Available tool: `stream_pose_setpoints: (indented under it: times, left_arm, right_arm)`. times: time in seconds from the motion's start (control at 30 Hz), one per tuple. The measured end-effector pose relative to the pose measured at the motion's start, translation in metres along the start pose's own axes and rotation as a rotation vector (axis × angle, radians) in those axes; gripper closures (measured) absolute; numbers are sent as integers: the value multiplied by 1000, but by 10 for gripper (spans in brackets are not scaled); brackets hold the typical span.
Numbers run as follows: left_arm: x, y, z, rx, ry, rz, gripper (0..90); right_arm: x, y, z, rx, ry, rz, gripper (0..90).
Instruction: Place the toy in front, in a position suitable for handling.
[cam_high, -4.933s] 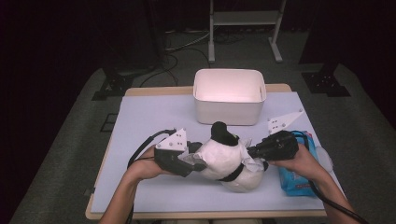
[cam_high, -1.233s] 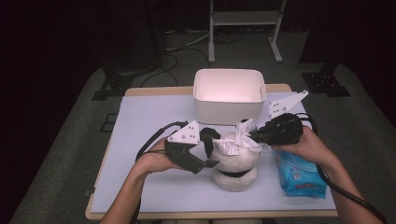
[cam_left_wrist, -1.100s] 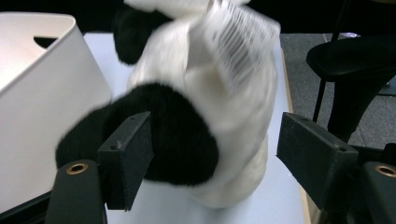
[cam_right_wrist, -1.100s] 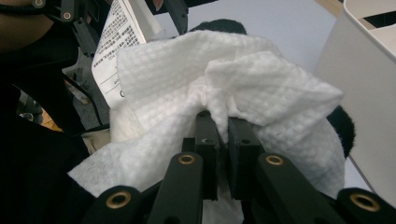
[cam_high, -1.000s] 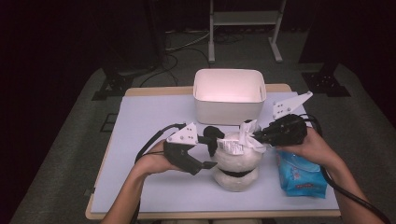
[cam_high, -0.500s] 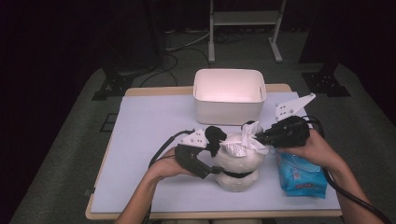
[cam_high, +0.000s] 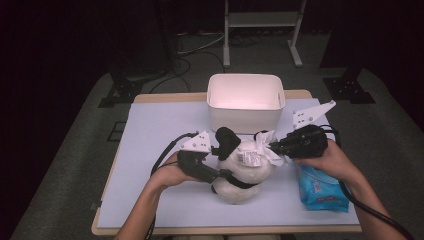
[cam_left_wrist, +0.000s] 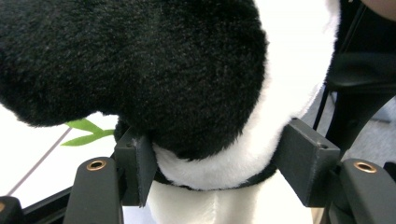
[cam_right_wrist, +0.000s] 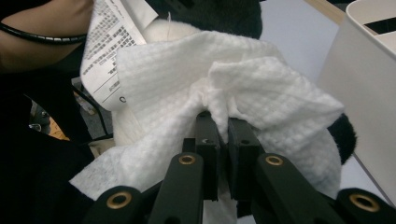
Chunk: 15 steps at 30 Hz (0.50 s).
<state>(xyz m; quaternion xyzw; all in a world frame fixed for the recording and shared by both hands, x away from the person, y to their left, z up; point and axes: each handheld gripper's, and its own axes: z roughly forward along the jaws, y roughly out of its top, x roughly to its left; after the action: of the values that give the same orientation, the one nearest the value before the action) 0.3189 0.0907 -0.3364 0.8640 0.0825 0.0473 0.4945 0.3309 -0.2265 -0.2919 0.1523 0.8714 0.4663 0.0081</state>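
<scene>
A black-and-white stuffed panda (cam_high: 245, 175) is positioned on the pale mat (cam_high: 150, 135) covering the table, near the front edge and in front of a white bin (cam_high: 245, 102). A printed tag (cam_high: 248, 158) is seen on top of the toy.

The toy's neck is straddled by the left gripper (cam_left_wrist: 219, 172). Its jaws have just been closing; in the left gripper view the two pads are set against the fur on either side, at the seam between the black and the white plush, and the toy is gripped there. In the high view this gripper (cam_high: 216, 175) is seen at the toy's left side.

A white wipe (cam_right_wrist: 219, 107) is pinched between the nearly closed jaws of the right gripper (cam_right_wrist: 223, 123). The wipe is bunched at the pads and laid against the top of the toy, beside the tag (cam_right_wrist: 109, 46). In the high view the right gripper (cam_high: 274, 146) is held at the toy's upper right.

A blue packet (cam_high: 320, 190) lies on the mat just right of the toy, partly under the right hand (cam_high: 327, 159).
</scene>
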Motion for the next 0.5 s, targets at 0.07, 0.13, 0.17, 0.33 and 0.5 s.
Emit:
stream_pose_setpoints:
  times: [0.07,0.13,0.17,0.33,0.5]
  left_arm:
    - [-1,1,-3,18,5,8,346]
    - [0,0,-5,29,4,11,346]
    - [0,-1,-6,29,5,9,346]
    - [0,-2,-8,35,-2,17,355]
    - [0,0,-10,43,-7,20,361]
  right_arm:
    - [0,1,3,-4,12,2,839]
    - [1,4,4,-3,15,-4,839]
    - [1,4,4,-3,15,-4,839]
    - [4,11,5,12,10,-26,838]
    - [4,11,6,8,17,-22,838]
